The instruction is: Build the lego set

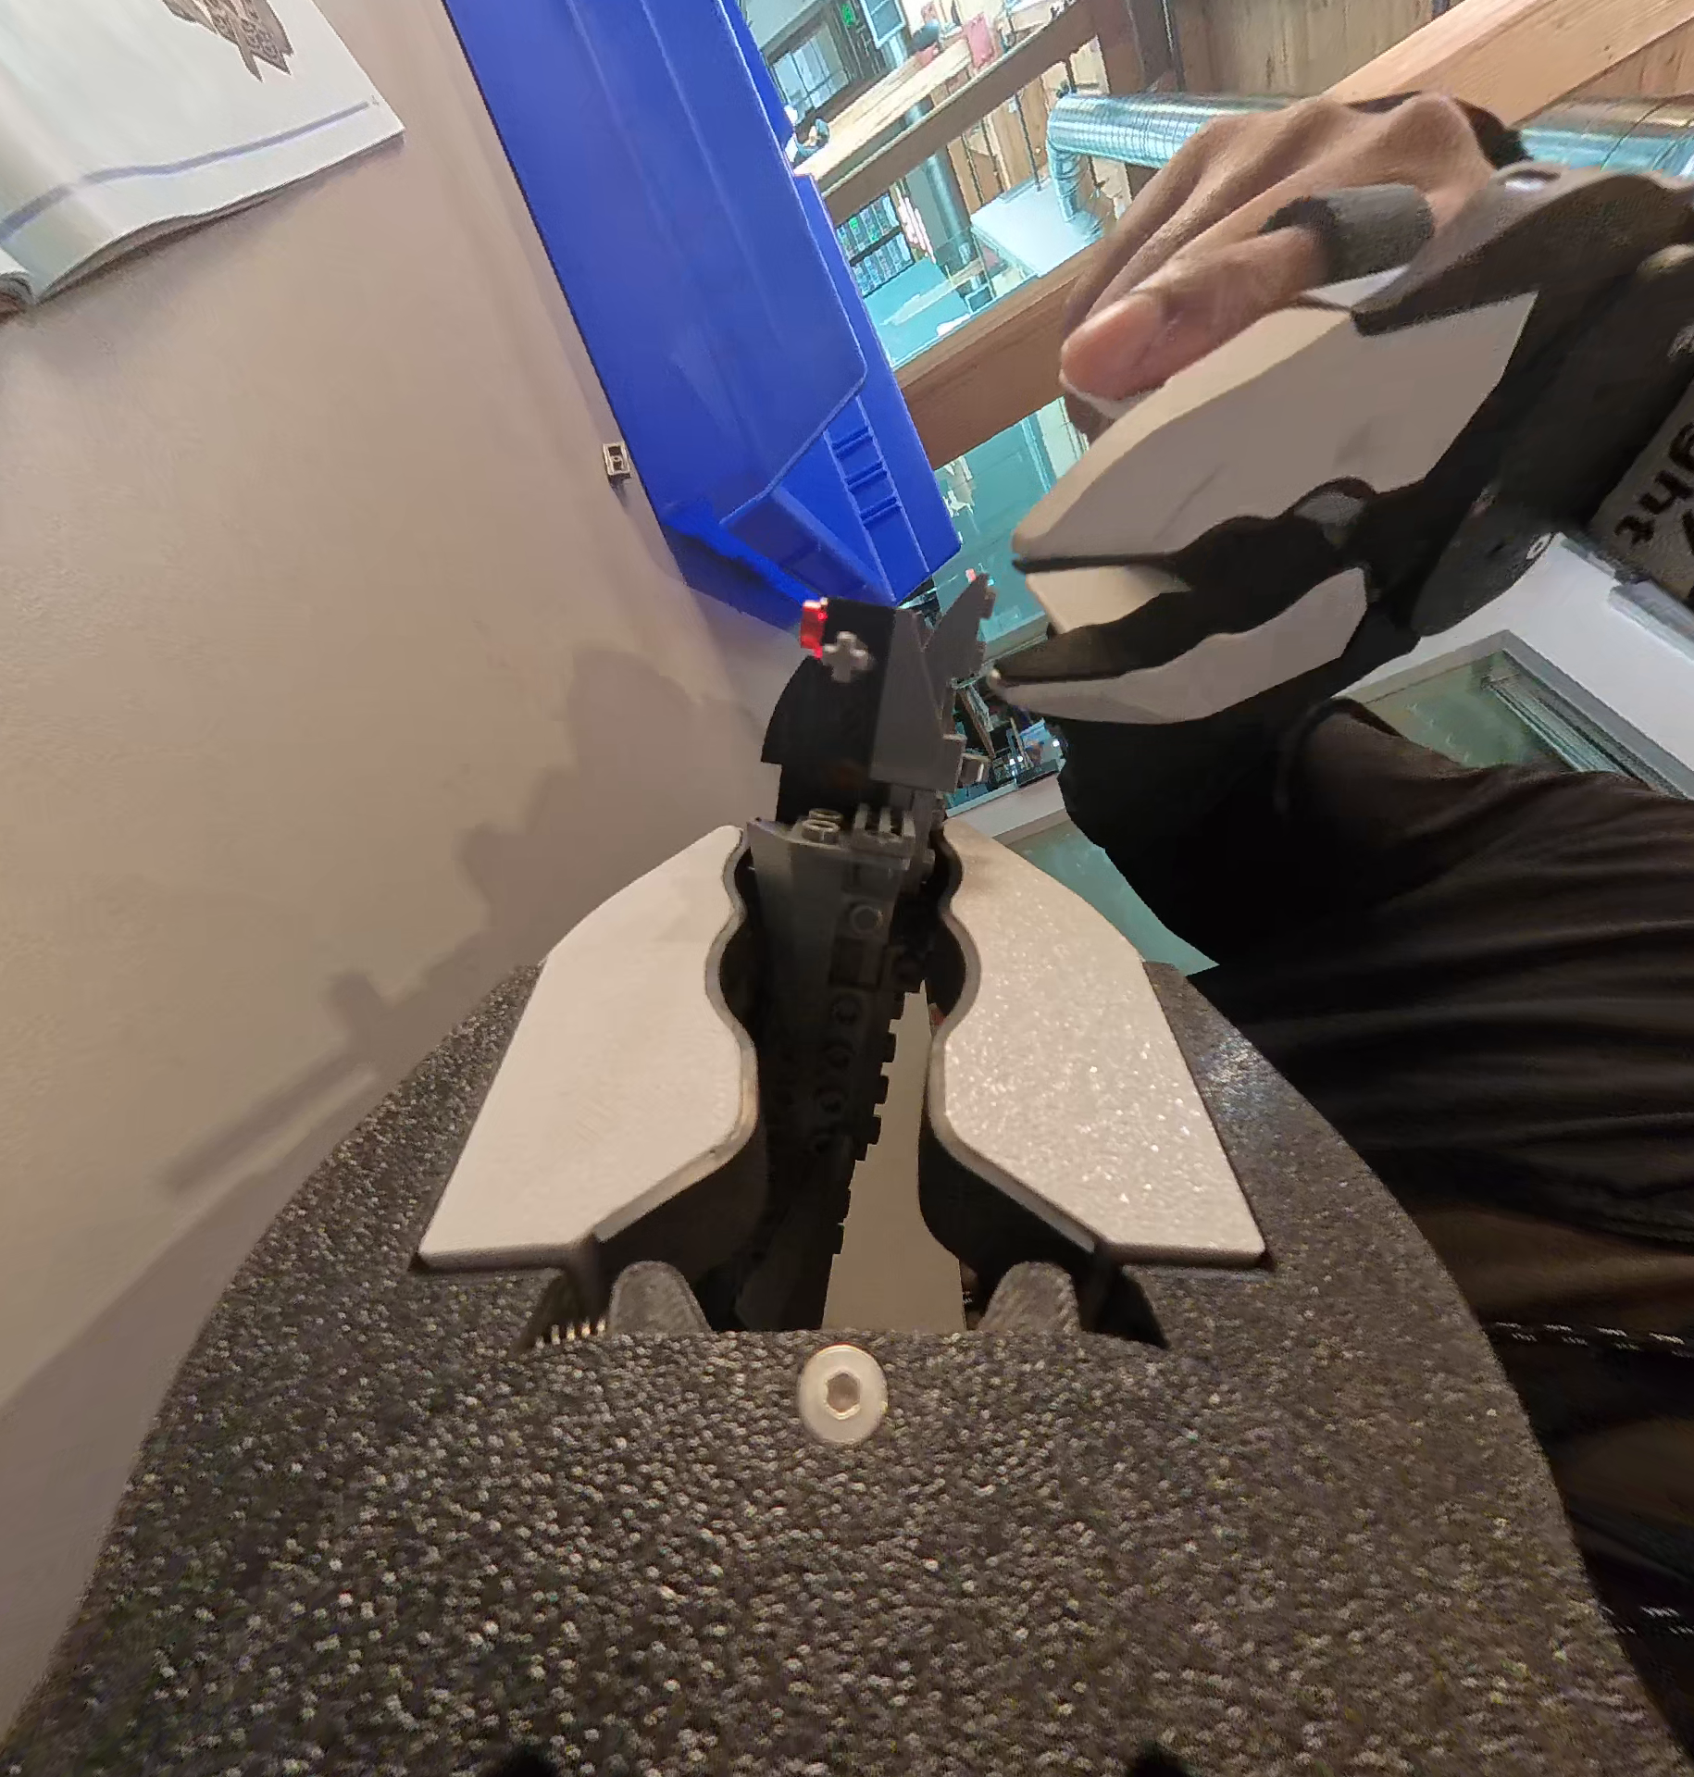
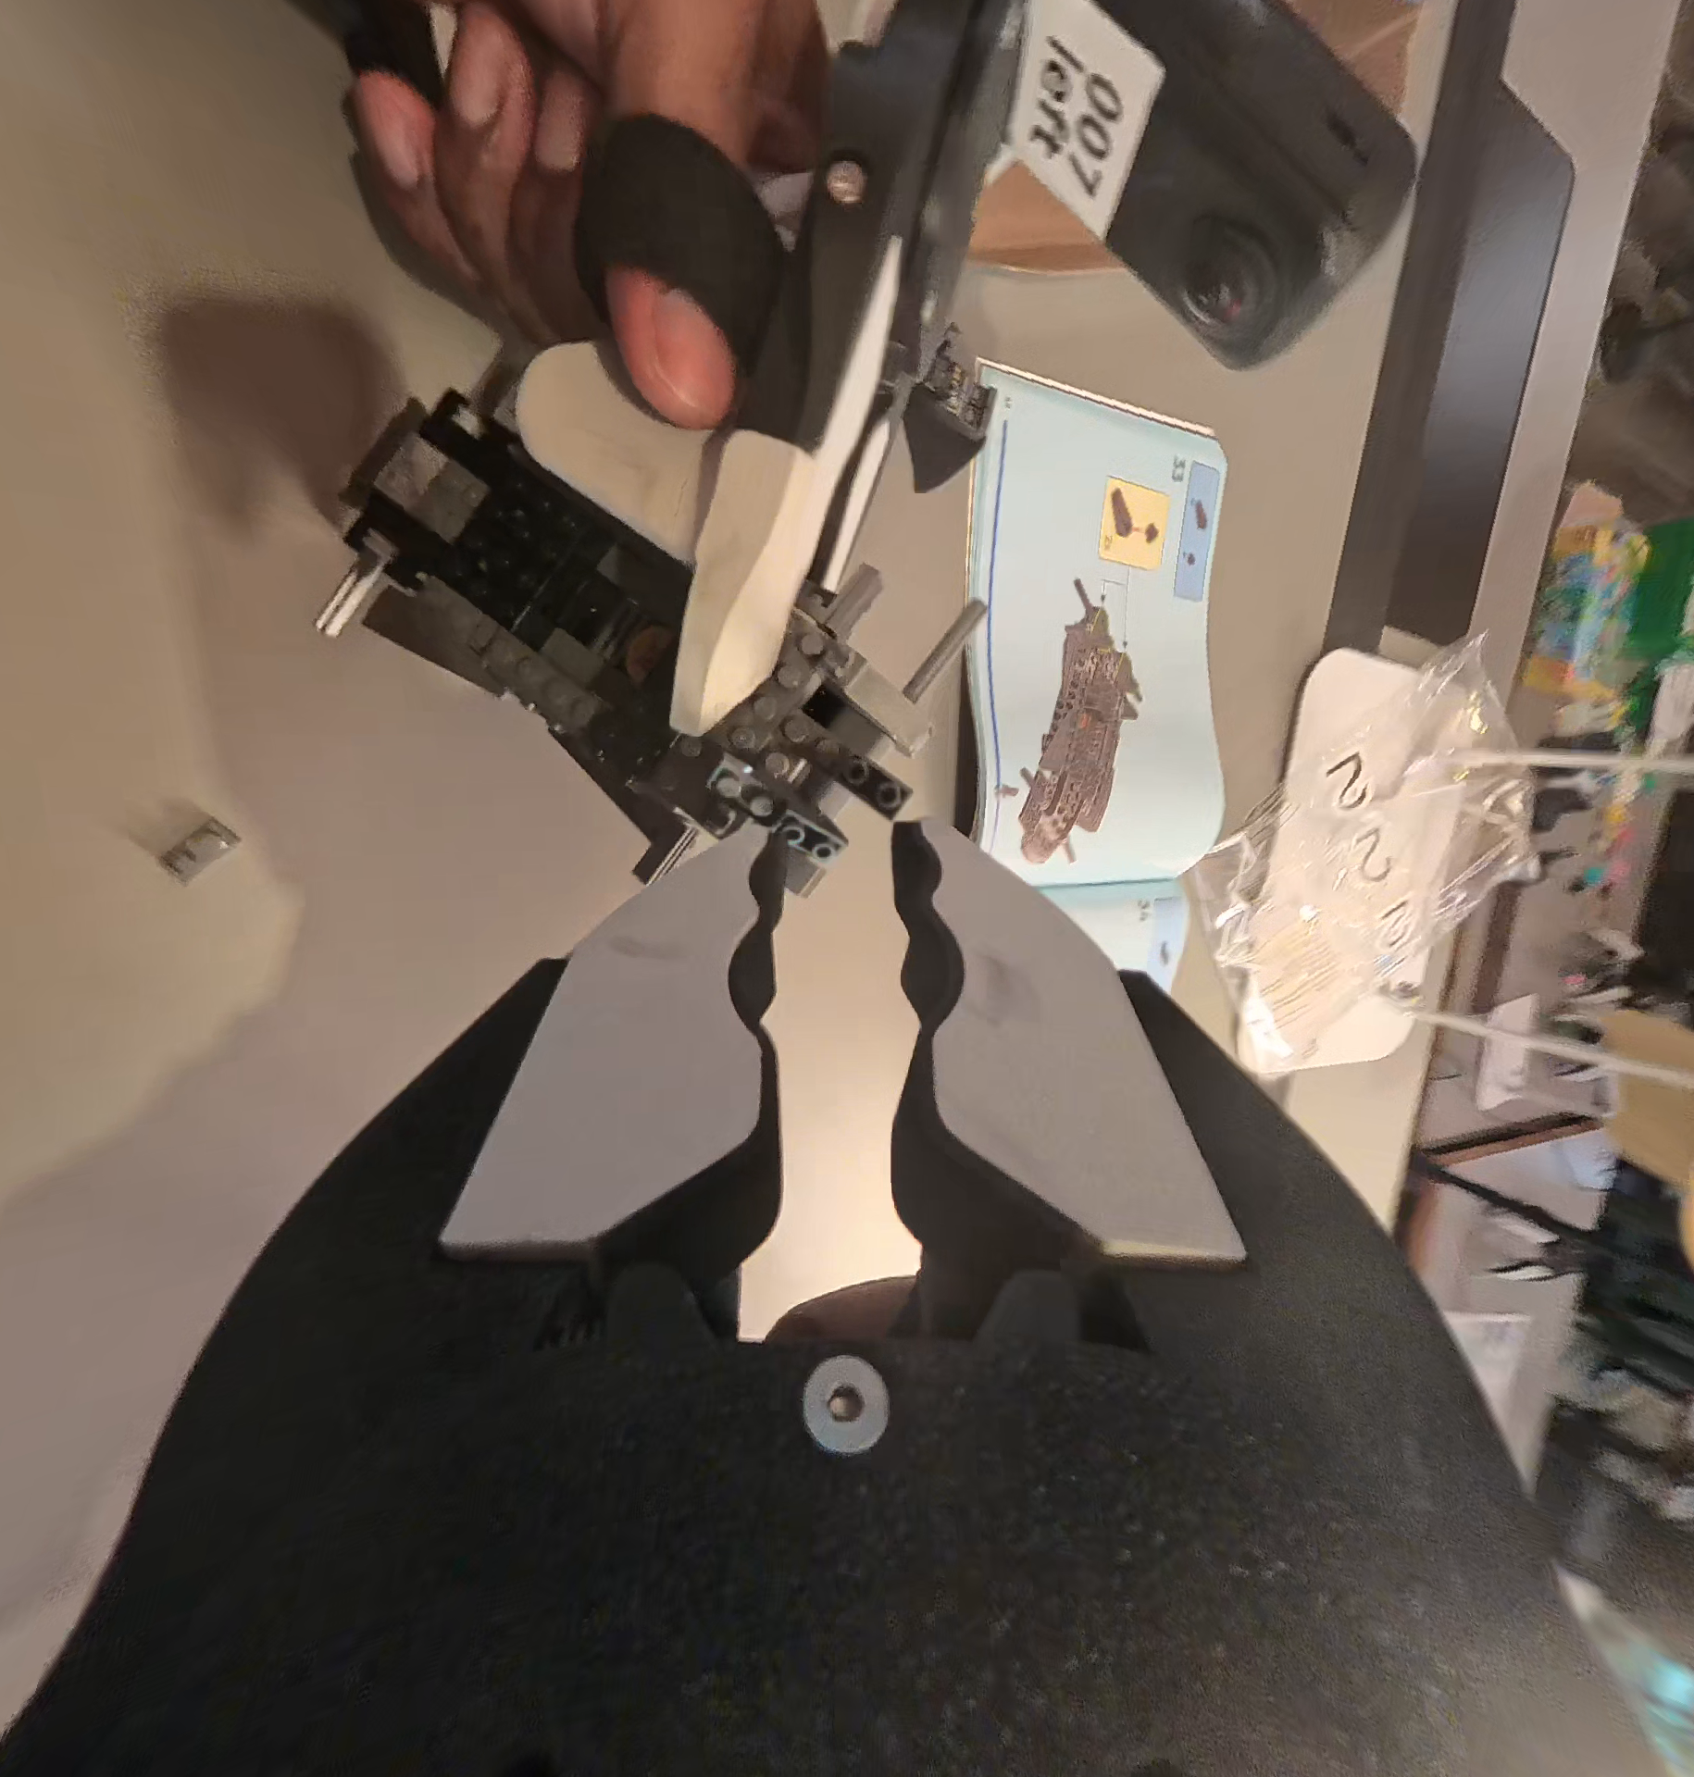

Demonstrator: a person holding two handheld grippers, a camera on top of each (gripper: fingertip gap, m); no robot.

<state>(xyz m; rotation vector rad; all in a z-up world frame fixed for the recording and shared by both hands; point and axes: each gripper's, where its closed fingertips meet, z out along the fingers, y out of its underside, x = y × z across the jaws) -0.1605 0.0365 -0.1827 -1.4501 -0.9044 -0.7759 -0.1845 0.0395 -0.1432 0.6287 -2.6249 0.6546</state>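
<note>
My left gripper [image 1: 838,846] is shut on a dark grey and black brick model [image 1: 882,692] with a small red piece at its far end, and holds it above the beige table [image 1: 199,673]. In the right wrist view a white finger [image 2: 737,577] of the left gripper presses on the model [image 2: 535,567]. My right gripper [image 2: 832,837] is open at the model's near end. A small black brick [image 2: 805,838] on that end lies by the right gripper's left pad, and the right pad stands apart from it. The right gripper [image 1: 1011,625] also shows in the left wrist view, close to the model's tip.
A blue bin [image 1: 708,288] stands on the table behind the model. An open instruction booklet [image 2: 1093,625] lies beyond the grippers, with a clear plastic bag on a white tray [image 2: 1372,865] beside it. A small loose grey piece [image 2: 194,844] lies on the table. The grippers' ends are close to 5 cm from one another.
</note>
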